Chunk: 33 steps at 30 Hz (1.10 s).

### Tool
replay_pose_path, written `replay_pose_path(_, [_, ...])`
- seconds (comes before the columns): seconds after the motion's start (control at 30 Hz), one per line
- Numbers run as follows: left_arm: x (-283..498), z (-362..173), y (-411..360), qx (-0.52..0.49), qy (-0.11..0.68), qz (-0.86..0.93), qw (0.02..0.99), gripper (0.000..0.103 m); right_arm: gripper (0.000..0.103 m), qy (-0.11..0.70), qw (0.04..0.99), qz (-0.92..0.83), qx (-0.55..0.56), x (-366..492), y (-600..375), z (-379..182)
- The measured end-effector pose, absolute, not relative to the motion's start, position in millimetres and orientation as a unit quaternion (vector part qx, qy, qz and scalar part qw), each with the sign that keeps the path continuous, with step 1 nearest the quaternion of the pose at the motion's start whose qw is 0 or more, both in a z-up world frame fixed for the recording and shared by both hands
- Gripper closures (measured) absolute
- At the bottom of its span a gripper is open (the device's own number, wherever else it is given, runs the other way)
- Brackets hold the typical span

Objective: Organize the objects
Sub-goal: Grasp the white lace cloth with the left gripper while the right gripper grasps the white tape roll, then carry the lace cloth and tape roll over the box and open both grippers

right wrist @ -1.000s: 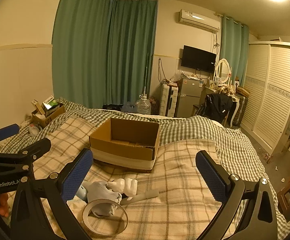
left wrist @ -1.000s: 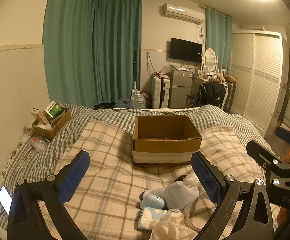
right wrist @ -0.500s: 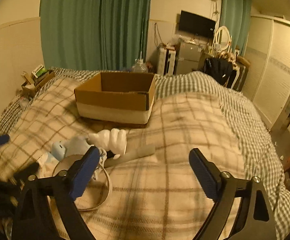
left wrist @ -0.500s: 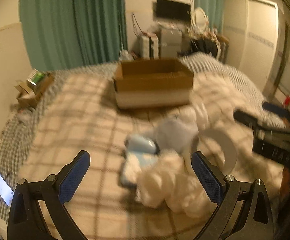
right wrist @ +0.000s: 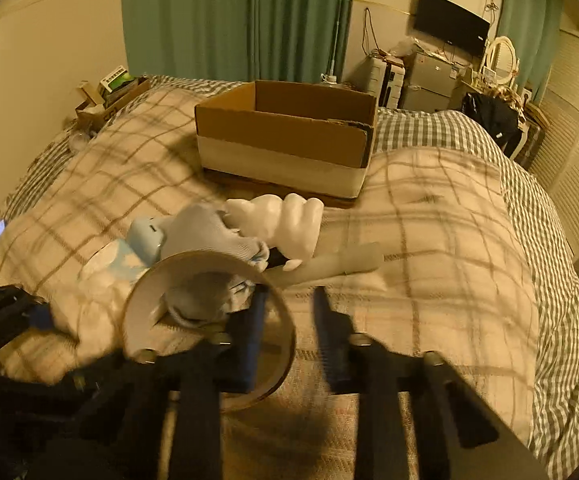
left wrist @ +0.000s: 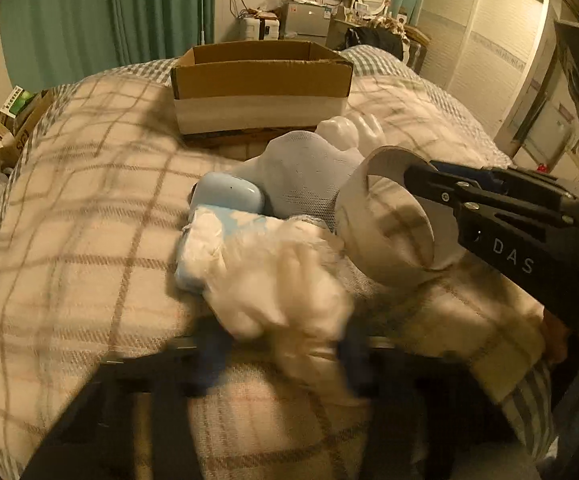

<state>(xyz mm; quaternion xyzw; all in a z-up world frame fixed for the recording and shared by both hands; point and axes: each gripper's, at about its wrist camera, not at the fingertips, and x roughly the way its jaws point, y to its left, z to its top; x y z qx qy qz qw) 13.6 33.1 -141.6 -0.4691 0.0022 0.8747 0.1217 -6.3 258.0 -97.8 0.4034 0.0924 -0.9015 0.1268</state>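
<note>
A: Right wrist view, item one: right gripper (right wrist: 287, 320), jaws narrowed astride the wall of the tape ring (right wrist: 209, 332), one finger inside the hoop, one outside. Whether the pads already pinch the wall, I cannot tell; a gap shows and the fingers are blurred.

B: Item two?

A: Left gripper (left wrist: 281, 354), fingers drawn in on either side of the crumpled white plastic bag (left wrist: 281, 280), low on the plaid blanket (left wrist: 69, 220). Blurred too; grip unconfirmed.

B: Surrounding stock?

A: Pale blue case (left wrist: 229, 196) and grey sock (left wrist: 305, 176) touching the bag and ring; white hand-shaped figure (right wrist: 285, 224) just behind; grey tube (right wrist: 329, 266) beside it. Open cardboard box (right wrist: 289, 136) farther up the bed, apparently the destination.

B: Hazards?

A: Thin ring wall may slip or buckle if pinched off-centre. The sock lies partly inside the hoop, so lifting could drag it along. The bag is slack; jaws may catch only a fold, or snag the blue packet (left wrist: 193, 264) beneath it. Both grippers work close together and could collide.
</note>
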Motion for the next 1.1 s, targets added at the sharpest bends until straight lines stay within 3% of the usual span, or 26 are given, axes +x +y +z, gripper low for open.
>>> replay_pose_path(0.03, [14, -141, 32, -0.469, -0.001, 0.874, 0.127, 0.085, 0.094, 0.091, 0.129, -0.903, 0.4, -5, 259, -96])
replay_pose_path(0.13, [18, -132, 31, -0.452, 0.0, 0.883, 0.129, 0.09, 0.095, 0.087, 0.128, -0.911, 0.384, 2, 262, -86])
replay_pose_path(0.47, [1, -60, 18, -0.376, 0.014, 0.92, 0.109, 0.09, 0.096, 0.102, 0.141, -0.931, 0.322, -7, 257, -21])
replay_pose_path(0.77, [-82, -11, 28, -0.312, 0.05, 0.945, 0.084, 0.09, 0.096, 0.159, 0.131, -0.942, 0.266, -73, 244, 48])
replay_pose_path(1.1, [-208, -17, 30, -0.326, 0.047, 0.941, 0.083, 0.09, 0.096, 0.139, 0.126, -0.945, 0.268, -195, 238, 64])
